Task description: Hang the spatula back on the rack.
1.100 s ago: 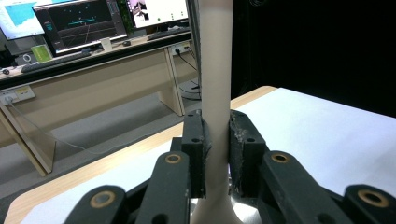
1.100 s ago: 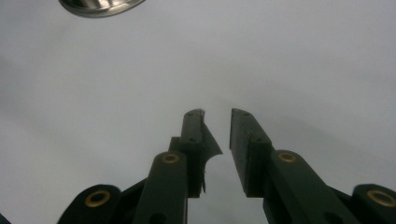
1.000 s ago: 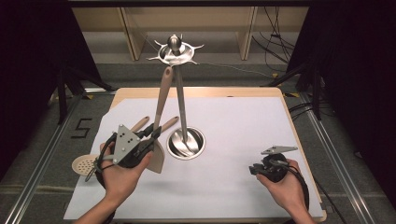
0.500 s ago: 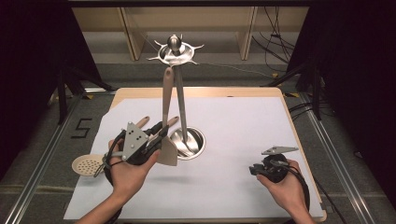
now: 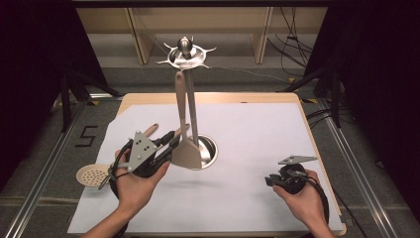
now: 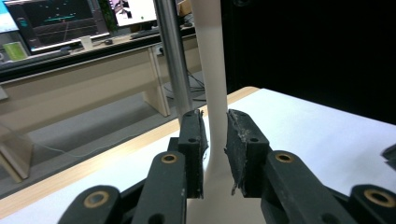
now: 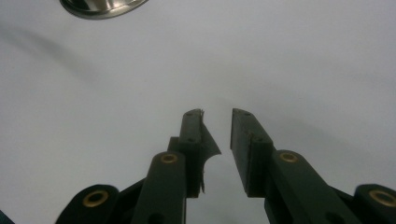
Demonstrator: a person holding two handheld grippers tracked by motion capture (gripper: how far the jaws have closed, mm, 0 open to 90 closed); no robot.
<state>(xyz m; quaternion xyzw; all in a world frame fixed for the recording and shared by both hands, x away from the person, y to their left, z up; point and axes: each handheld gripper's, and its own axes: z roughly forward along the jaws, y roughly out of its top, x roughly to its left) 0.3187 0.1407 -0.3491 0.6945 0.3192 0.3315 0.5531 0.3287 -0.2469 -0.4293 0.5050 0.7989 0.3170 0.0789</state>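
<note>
1. One utensil looks to be on the rack in the high view. The beige spatula [image 5: 187, 154] hangs upright from a hook of the steel stand [image 5: 185, 54], with its blade low in front of the stand's base. The left gripper [image 5: 173, 141] sits at the bottom of the handle, just above the blade. The right gripper [image 5: 270, 179] rests low over the white sheet [image 5: 257, 129], well apart from the stand and carrying nothing. A perforated skimmer [image 5: 91, 174] lies on the sheet by the left hand, and a wooden handle [image 5: 151, 130] shows behind that gripper. My judgement is that hanging the spatula is all but done. Letting go of it and fetching the utensils on the table remain.
2. Readable writing in that view is a single figure "5" [image 5: 85, 136] on the floor left of the table.
3. Left gripper view: the spatula's handle [image 6: 212, 70] stands between the two jaws, which have just been opening. The pads lie right against it, and I cannot tell whether they press or have let go. The stand's pole [image 6: 173, 60] rises just behind. Monitors far off show text too small to read.
4. Right gripper view: the jaws stand apart over bare sheet [image 7: 303, 56], released and empty. The stand's base [image 7: 100, 7] shows at the top edge. No label or writing is visible.
</note>
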